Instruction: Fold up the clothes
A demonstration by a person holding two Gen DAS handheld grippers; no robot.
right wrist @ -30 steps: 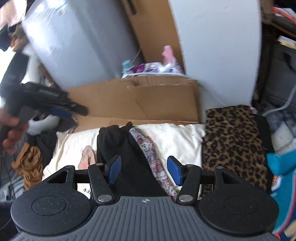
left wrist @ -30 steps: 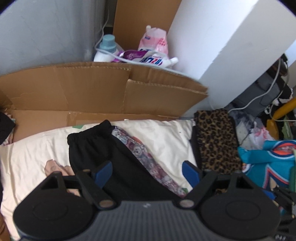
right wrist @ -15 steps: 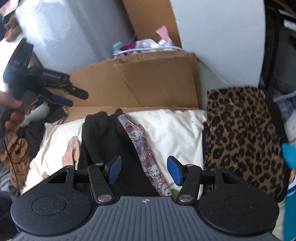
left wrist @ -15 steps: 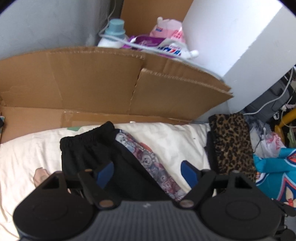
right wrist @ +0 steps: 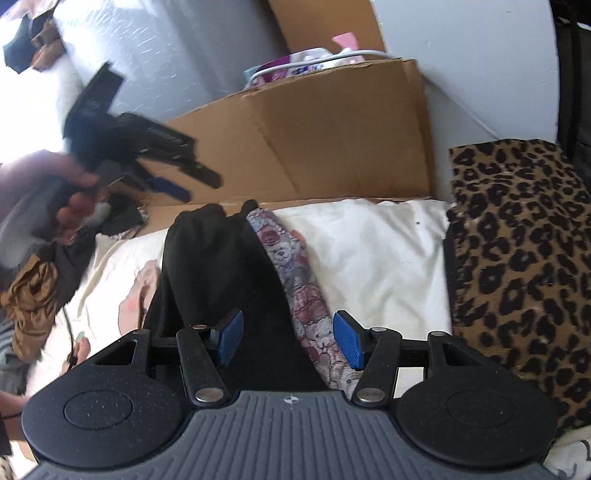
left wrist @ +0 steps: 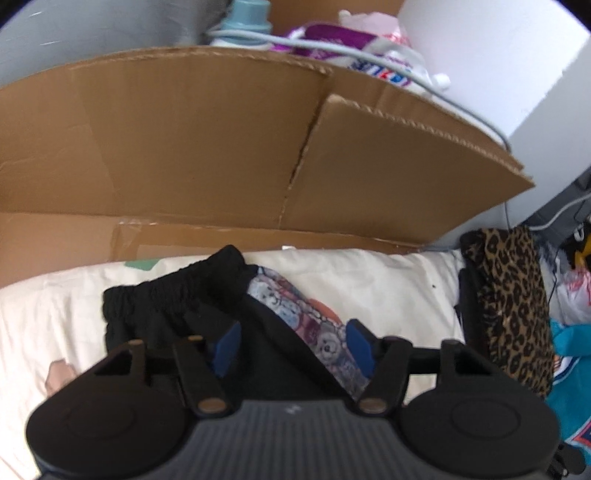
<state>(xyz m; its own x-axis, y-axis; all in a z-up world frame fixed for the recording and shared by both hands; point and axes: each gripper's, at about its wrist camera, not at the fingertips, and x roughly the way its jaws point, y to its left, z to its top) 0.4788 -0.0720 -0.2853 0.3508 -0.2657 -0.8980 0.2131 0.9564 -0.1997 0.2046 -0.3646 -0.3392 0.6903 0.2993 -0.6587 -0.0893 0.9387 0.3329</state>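
Black trousers with an elastic waistband lie on a cream sheet in the left wrist view, the waistband pointing toward a wall of brown cardboard that stands along the far edge of the sheet. A strip of bear-print fabric runs down the garment's right side. The left gripper hangs over the trousers with its blue pads apart; its jaws have just been closing, and the black cloth and the printed strip show between them, but the pads press on nothing. A folded leopard-print piece sits at the right edge of the sheet, with turquoise fabric beyond it. Behind the cardboard — a blue-capped bottle and some pink and purple packets (blurred).

From the right wrist, the same trousers stretch away from the camera, the bear-print strip along their right side. The right gripper is spread above their near end, pads clear of the cloth. The leopard-print piece fills the right side, touching the sheet's edge. At upper left a hand holds the left gripper — motion-blurred — above the far left of the sheet. A brown crumpled garment lies at the left edge.
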